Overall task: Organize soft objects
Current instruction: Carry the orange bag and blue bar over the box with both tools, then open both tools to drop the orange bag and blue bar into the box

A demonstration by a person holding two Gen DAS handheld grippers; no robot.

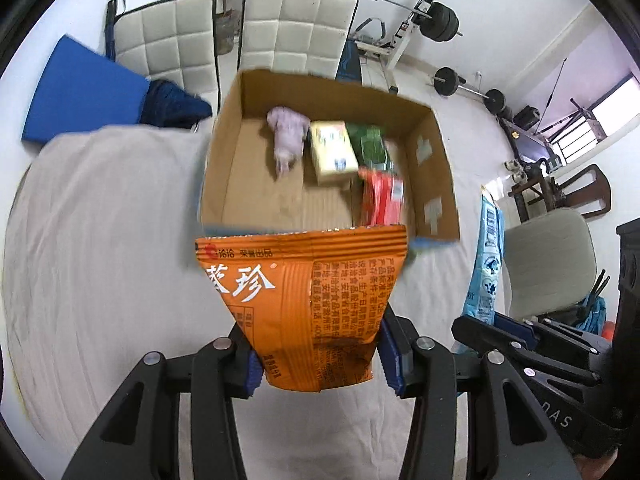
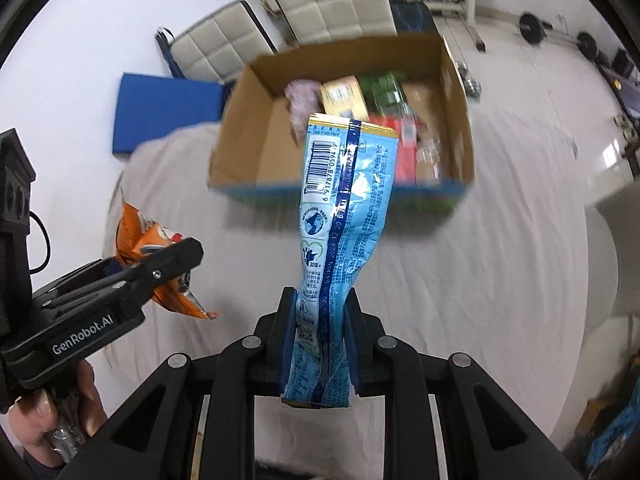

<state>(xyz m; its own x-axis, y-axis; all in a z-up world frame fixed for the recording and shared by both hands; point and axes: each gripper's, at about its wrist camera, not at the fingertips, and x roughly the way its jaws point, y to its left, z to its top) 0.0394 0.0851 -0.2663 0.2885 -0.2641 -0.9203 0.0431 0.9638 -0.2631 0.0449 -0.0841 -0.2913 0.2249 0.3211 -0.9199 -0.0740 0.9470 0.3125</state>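
Note:
My left gripper (image 1: 320,360) is shut on an orange snack bag (image 1: 304,296) and holds it above the white cloth, just short of an open cardboard box (image 1: 256,196). My right gripper (image 2: 320,344) is shut on a light blue packet (image 2: 340,208), also held up in front of the box (image 2: 248,152). The box holds a pale purple plush (image 1: 286,136), a yellow pack (image 1: 332,152), a green pack (image 1: 370,144) and a red pack (image 1: 382,196). The left gripper and orange bag (image 2: 144,240) show at the left of the right wrist view; the blue packet (image 1: 486,256) shows at the right of the left wrist view.
The box stands on a table with a white cloth (image 1: 100,240). Two white padded chairs (image 1: 296,24) stand behind it, with a blue mat (image 1: 80,88) to the left. Weight equipment (image 1: 436,20) is at the back; a beige chair (image 1: 548,260) is to the right.

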